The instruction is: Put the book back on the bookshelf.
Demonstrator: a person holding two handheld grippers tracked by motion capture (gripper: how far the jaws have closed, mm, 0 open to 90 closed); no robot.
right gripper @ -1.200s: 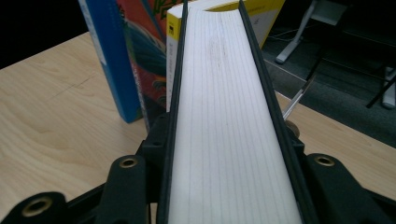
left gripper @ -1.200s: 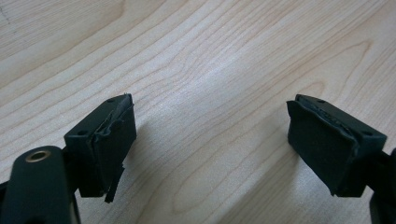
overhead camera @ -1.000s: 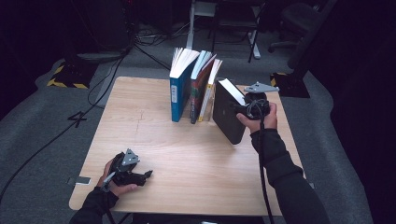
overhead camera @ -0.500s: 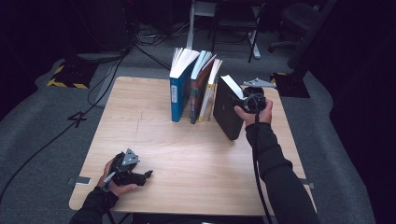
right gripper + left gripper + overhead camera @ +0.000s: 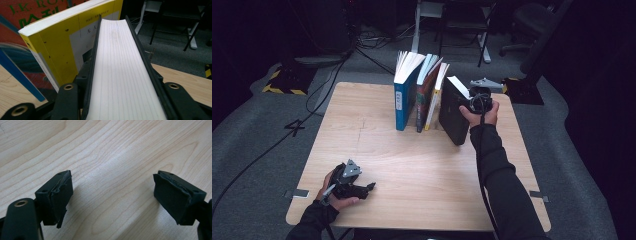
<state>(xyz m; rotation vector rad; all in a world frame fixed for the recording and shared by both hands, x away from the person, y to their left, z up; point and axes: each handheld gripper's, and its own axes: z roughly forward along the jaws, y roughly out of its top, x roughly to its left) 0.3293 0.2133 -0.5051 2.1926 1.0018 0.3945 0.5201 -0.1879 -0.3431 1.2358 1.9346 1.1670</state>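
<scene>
A black-covered book [image 5: 454, 118] stands on edge on the wooden table [image 5: 412, 165], leaning a little at the right end of a row of standing books. My right gripper [image 5: 468, 98] is shut on its upper part. In the right gripper view the jaws clamp both black covers with the white page block [image 5: 120, 75] between them, and the right gripper [image 5: 113, 25] points along the book. A yellow book [image 5: 62, 42] stands right beside it. My left gripper [image 5: 362, 189] rests low at the table's front left, and in its own view the left gripper [image 5: 112, 195] is open over bare wood.
The row holds a blue book [image 5: 402, 100], a red book [image 5: 424, 95] and the yellow-and-white book [image 5: 435, 97], their pages fanning at the top. Behind the table are chair legs [image 5: 482, 40] and cables on grey carpet.
The right hand has carried the black book left and away, closer to the row of standing books. The left hand and its gripper have stayed where they were.
</scene>
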